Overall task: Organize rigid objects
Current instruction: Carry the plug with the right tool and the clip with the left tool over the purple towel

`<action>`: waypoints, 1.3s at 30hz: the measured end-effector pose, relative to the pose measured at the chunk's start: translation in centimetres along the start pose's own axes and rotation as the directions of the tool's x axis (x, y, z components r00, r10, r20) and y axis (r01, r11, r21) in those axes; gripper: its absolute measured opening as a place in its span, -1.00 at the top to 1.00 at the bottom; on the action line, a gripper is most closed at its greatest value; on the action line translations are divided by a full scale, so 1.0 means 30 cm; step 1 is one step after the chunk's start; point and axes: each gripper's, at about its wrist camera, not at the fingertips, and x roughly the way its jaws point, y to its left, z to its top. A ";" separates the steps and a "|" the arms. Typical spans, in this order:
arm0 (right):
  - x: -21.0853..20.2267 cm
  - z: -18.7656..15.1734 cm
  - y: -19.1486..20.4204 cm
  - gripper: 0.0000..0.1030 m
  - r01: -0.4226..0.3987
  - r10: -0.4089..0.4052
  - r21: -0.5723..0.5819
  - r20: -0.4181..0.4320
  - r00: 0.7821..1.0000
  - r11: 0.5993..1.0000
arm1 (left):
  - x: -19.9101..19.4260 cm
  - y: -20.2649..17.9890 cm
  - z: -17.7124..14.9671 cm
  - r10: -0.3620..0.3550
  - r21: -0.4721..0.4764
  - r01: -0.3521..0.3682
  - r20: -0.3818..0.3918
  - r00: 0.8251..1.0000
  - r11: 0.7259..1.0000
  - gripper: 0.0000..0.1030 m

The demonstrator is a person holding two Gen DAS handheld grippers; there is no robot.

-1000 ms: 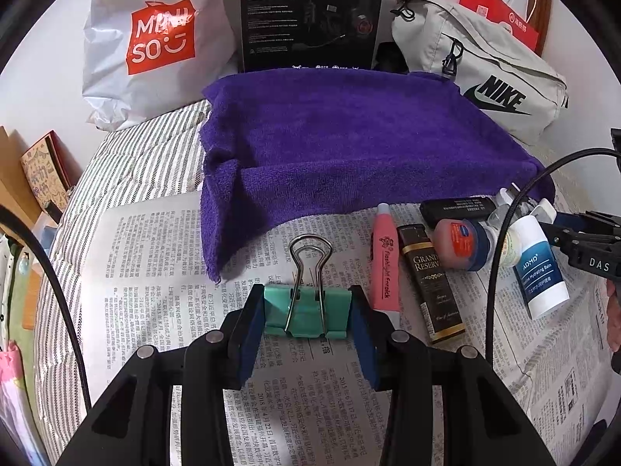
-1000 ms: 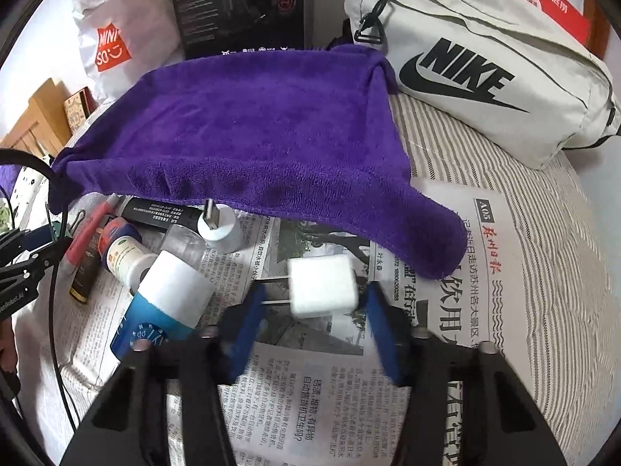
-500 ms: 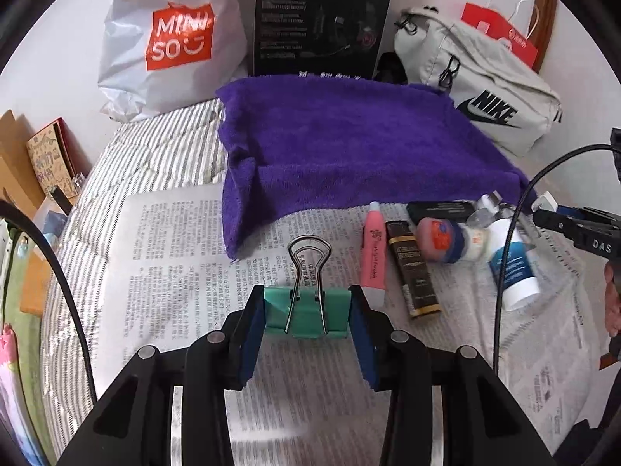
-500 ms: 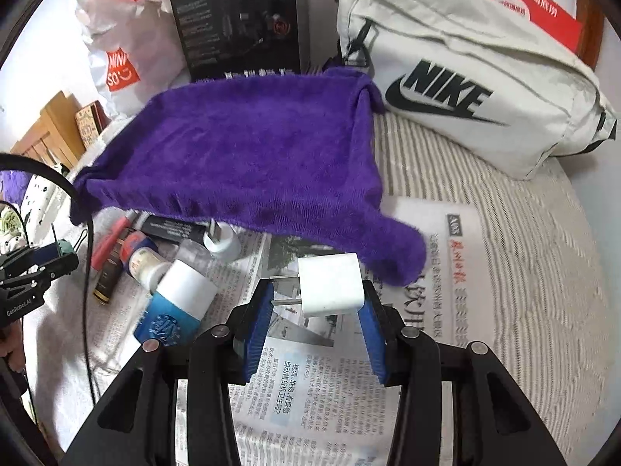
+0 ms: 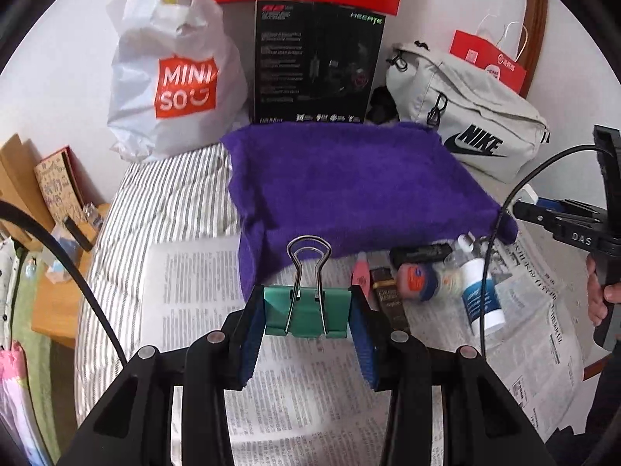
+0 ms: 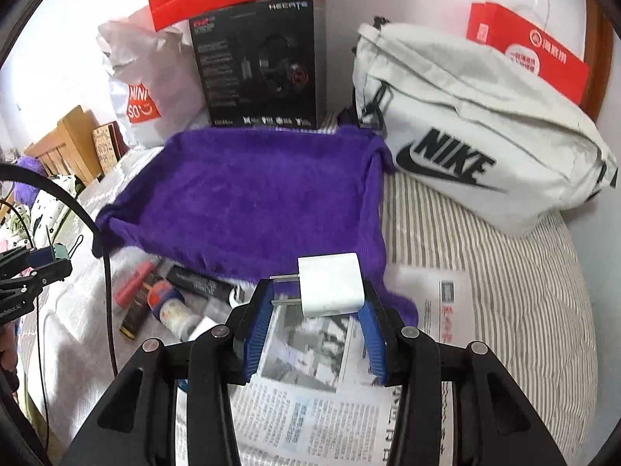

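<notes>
Raised since the earlier frames: both tools, each with its load, now clear of the newspaper (image 5: 202, 283) and higher over the bed.

Item 1, binder clip (image 5: 306, 310): teal, wire handles upright, clamped across its body between the blue pads of the left tool (image 5: 306, 324). It hangs in the air on the near side of the purple towel (image 5: 349, 186), over the newspaper.

Item 2, charger (image 6: 330, 285): white cube, two prongs pointing toward the left pad, grasped in the right tool (image 6: 316, 324). It sits at the towel's near right corner, off the surface.

Item 3, remaining lot (image 5: 427, 283): pink tube, dark box, small jars, a white and blue bottle and a black stick, lying close together on the newspaper along the towel's near edge. None is touched.

Landmark, towel: spread flat, top bare, with a white bag, black box and Nike bag beyond it.

Assessment: both picks appear complete and the carry is under way. The towel looks the likely drop place, with the lot beside it left to sort.
</notes>
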 end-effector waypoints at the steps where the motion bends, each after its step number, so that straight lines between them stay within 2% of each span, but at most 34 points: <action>1: 0.000 0.009 0.000 0.15 -0.003 0.003 0.001 0.004 1.000 1.000 | -0.004 0.000 0.014 0.000 0.004 0.000 0.005 1.000 1.000 0.23; 8: 0.027 0.086 -0.024 0.15 -0.027 0.027 0.020 0.017 0.999 0.999 | 0.013 0.020 0.139 0.012 0.013 -0.012 0.039 0.999 1.000 0.23; 21: 0.095 0.229 -0.052 0.15 -0.045 0.044 0.015 0.033 0.998 0.999 | 0.166 0.058 0.301 -0.048 -0.007 0.048 0.021 0.999 0.999 0.23; 28: 0.180 0.297 -0.051 0.15 -0.065 0.065 0.019 0.014 0.998 0.998 | 0.239 0.054 0.392 -0.073 -0.003 0.073 0.004 0.997 0.997 0.23; 31: 0.224 0.326 -0.038 0.15 -0.071 0.071 0.010 0.005 0.997 0.997 | 0.289 0.050 0.425 -0.061 0.006 0.061 -0.015 0.998 0.998 0.23; 39: 0.383 0.379 -0.024 0.15 -0.058 0.057 -0.007 -0.053 0.997 0.998 | 0.433 0.071 0.453 -0.086 -0.033 0.084 -0.060 0.995 0.996 0.23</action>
